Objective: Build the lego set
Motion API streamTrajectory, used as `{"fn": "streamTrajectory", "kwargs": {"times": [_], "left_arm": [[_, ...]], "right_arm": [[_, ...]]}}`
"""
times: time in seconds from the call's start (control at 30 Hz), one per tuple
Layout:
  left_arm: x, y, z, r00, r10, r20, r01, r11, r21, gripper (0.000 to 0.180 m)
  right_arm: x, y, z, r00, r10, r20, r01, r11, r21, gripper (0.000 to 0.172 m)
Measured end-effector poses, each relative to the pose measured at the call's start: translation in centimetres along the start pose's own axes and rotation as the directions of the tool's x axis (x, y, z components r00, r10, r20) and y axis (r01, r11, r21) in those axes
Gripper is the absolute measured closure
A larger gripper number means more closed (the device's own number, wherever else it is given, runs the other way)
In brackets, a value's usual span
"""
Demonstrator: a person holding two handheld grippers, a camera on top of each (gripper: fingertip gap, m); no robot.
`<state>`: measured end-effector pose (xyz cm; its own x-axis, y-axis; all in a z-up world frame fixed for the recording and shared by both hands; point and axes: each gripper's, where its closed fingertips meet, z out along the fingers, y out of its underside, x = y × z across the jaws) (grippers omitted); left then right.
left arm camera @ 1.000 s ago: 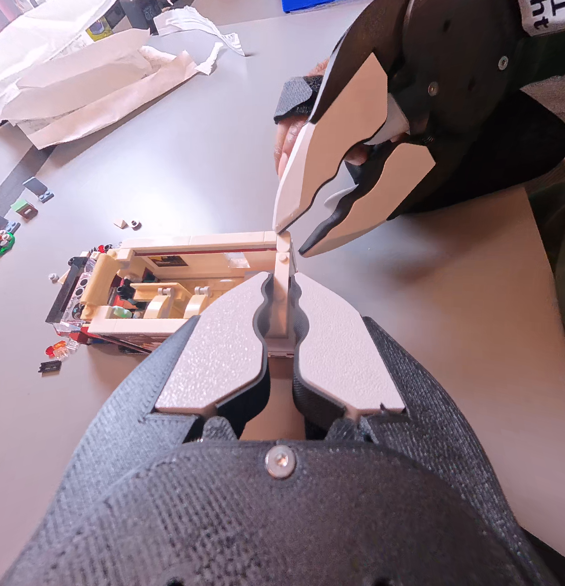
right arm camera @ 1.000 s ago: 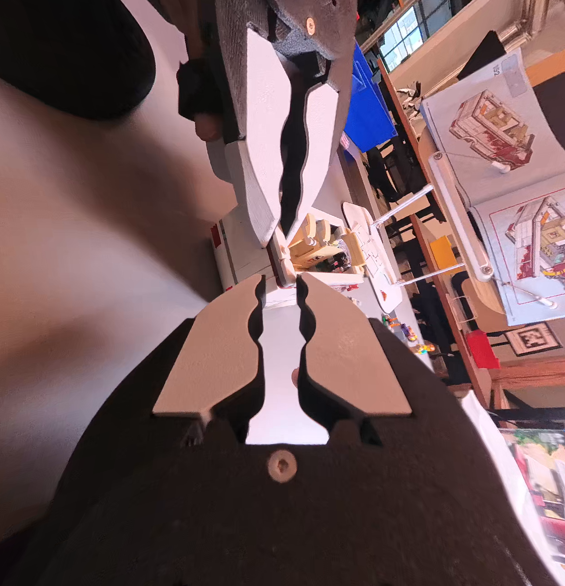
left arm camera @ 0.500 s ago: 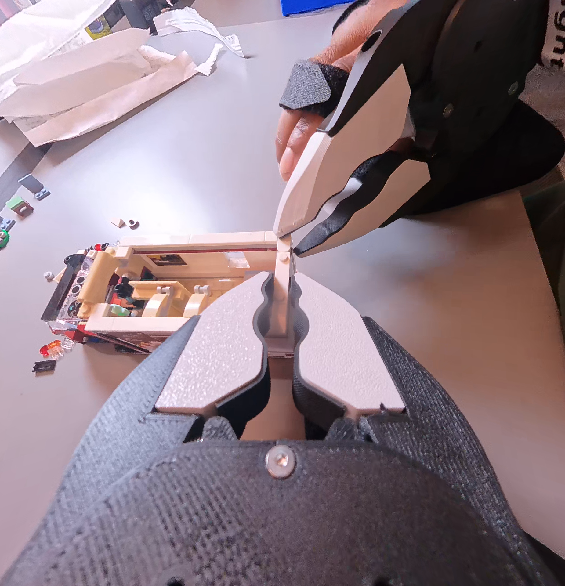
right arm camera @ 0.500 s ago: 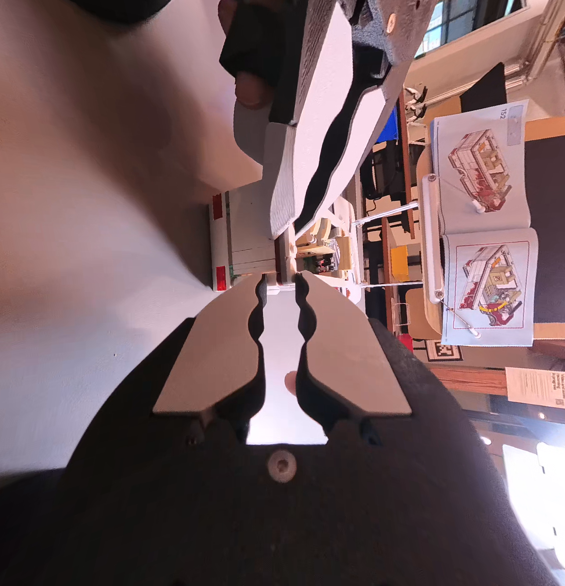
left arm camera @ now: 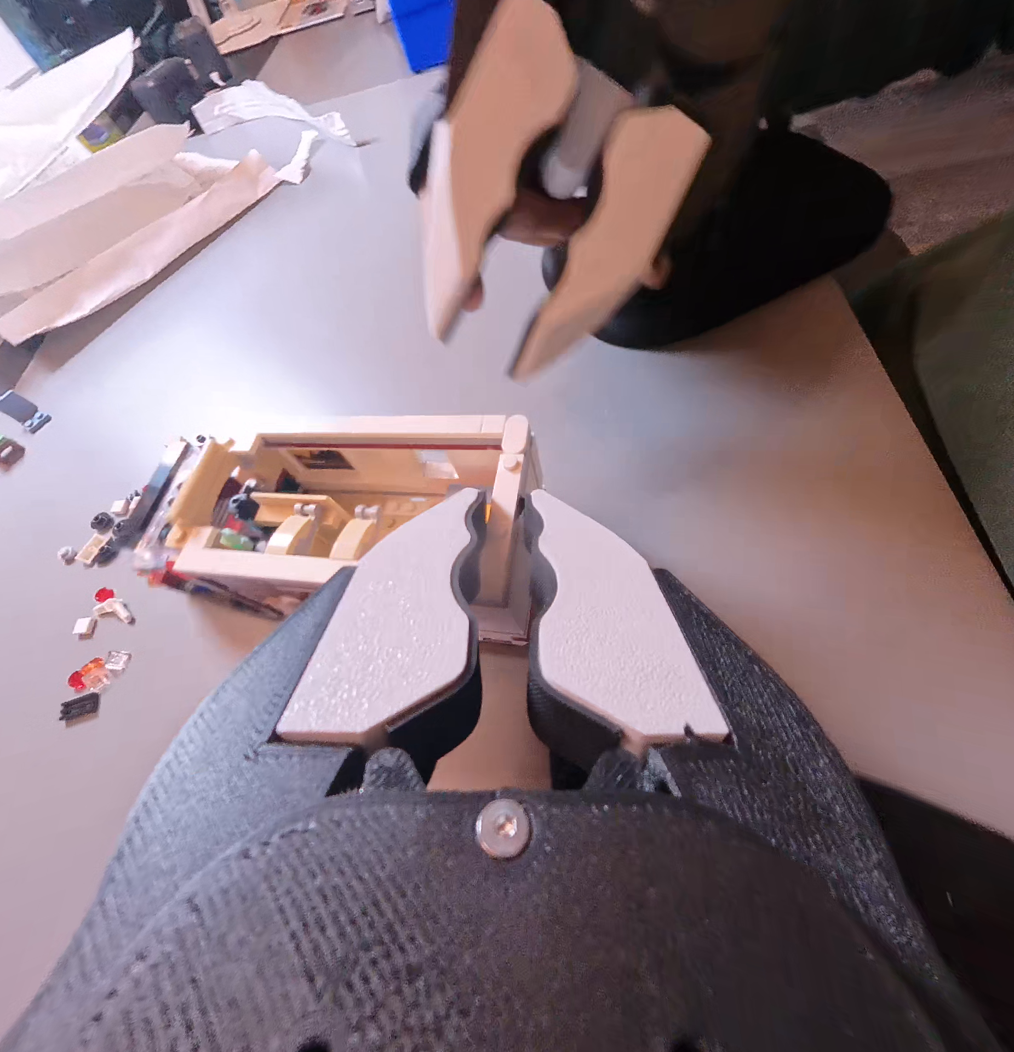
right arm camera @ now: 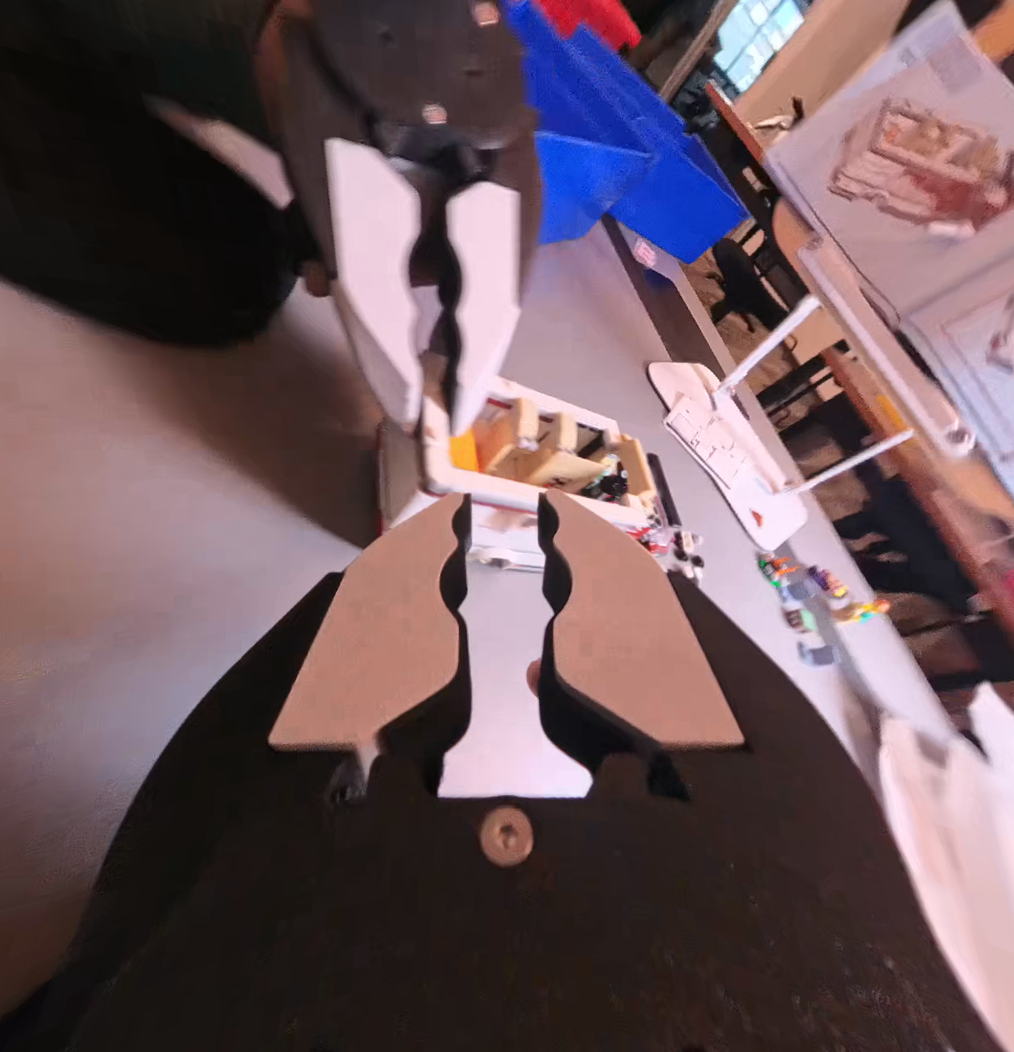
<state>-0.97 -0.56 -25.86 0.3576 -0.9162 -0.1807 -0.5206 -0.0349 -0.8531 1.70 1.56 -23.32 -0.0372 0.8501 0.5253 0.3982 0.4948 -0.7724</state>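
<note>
A grey table (left arm camera: 721, 512) is lit softly from above, with a pale glare at its middle. Crumpled white and brown paper (left arm camera: 94, 216) is spread at its far left. Beyond the far edge, blue bins (right arm camera: 607, 159) are seen, with a bright window (right arm camera: 760, 40) behind them. To the right, wooden furniture (right arm camera: 914, 455) and dark chairs (right arm camera: 738, 273) are ranged along the room.
</note>
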Motion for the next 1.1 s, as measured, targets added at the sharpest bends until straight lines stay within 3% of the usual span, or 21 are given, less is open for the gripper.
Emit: {"fn": "streamTrajectory", "kwargs": {"times": [0.17,0.37,0.47,0.53,0.6,0.7,0.77,0.87,1.1], "left_arm": [[-1.7,1.9,-3.4,0.998,-0.05,0.033,0.05,0.999,0.021,0.154],[-5.2,3.2,-6.9,0.958,-0.147,0.247,0.127,0.987,0.095,0.148],[-5.7,2.7,-7.8,0.923,-0.253,0.291,0.212,0.963,0.166,0.13],[-5.2,2.8,-7.5,0.896,-0.299,0.327,0.263,0.953,0.15,0.105],[-4.6,2.4,-6.5,0.875,-0.322,0.362,0.292,0.946,0.138,0.093],[-4.0,3.5,-4.4,0.865,-0.317,0.389,0.339,0.941,0.011,0.077],[-3.9,4.3,-3.1,0.867,-0.321,0.38,0.365,0.93,-0.047,0.076],[-4.3,5.6,-2.2,0.883,-0.285,0.373,0.343,0.934,-0.097,0.095],[-5.3,6.1,-2.7,0.958,-0.242,0.154,0.249,0.968,-0.03,0.097]], "right_arm": [[3.4,2.4,-1.5,0.959,0.281,-0.03,-0.278,0.958,0.076,0.148],[5.0,5.0,-1.1,0.93,0.361,-0.064,-0.357,0.932,0.06,0.148],[5.9,5.5,-0.8,0.932,0.349,-0.094,-0.345,0.937,0.056,0.148],[6.6,5.8,-0.6,0.933,0.344,-0.103,-0.34,0.939,0.051,0.148],[7.2,6.2,-0.1,0.934,0.344,-0.097,-0.341,0.939,0.044,0.148],[8.4,6.5,0.7,0.92,0.381,-0.087,-0.377,0.924,0.06,0.148],[9.0,6.6,1.2,0.901,0.429,-0.071,-0.424,0.903,0.077,0.148],[9.2,6.7,1.2,0.876,0.48,-0.054,-0.473,0.875,0.104,0.148],[9.4,6.6,0.0,0.861,0.502,-0.079,-0.485,0.858,0.171,0.151]]}}
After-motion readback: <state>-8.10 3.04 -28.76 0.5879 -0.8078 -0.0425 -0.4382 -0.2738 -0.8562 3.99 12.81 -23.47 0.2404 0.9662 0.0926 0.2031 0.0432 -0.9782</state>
